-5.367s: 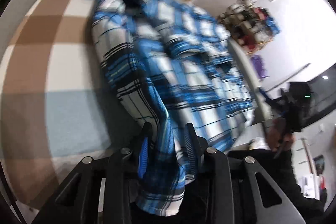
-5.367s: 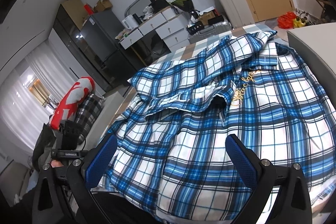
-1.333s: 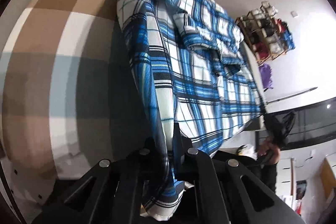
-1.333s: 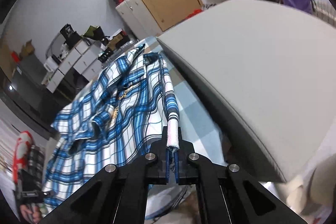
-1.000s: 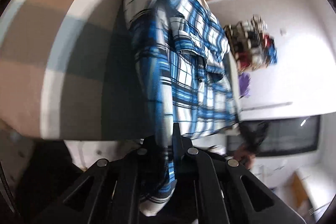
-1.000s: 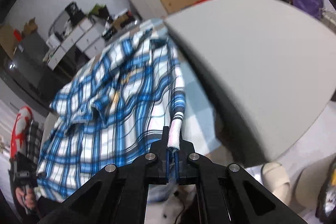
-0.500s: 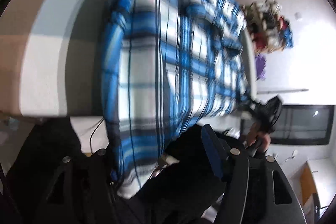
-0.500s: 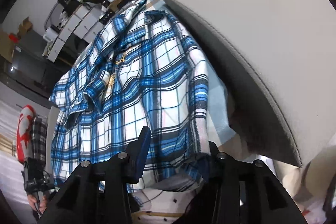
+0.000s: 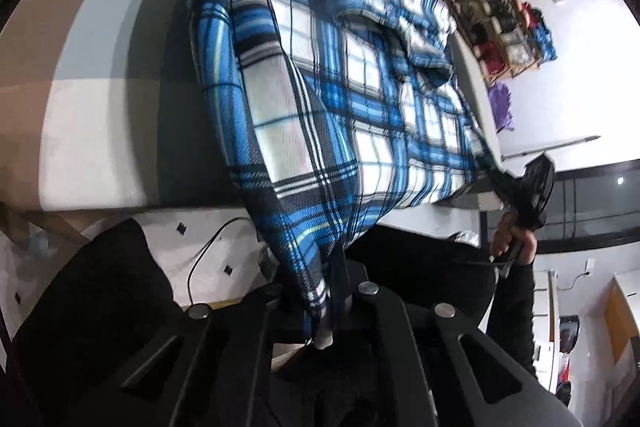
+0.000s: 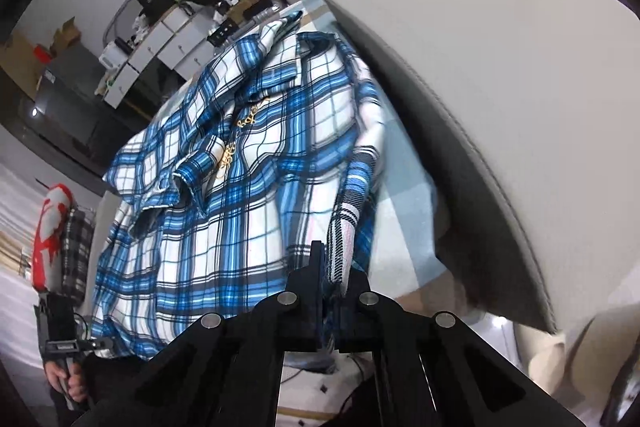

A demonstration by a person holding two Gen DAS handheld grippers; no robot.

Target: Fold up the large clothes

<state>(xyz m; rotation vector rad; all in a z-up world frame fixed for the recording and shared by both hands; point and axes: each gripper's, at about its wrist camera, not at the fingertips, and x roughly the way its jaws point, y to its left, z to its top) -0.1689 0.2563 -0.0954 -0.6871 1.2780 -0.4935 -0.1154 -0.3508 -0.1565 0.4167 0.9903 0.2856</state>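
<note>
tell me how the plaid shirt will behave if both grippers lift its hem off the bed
Likely floppy: the plaid shirt already drapes and wrinkles where the right gripper and left gripper pinch its hem. It looks like thick flannel, so probably not slippery. The loose middle would probably sag.

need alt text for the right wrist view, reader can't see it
The right gripper is shut on the near edge of a blue and white plaid shirt spread on a checked bed cover. A large grey cushion sits to the right, and white drawers line the far wall.
</note>
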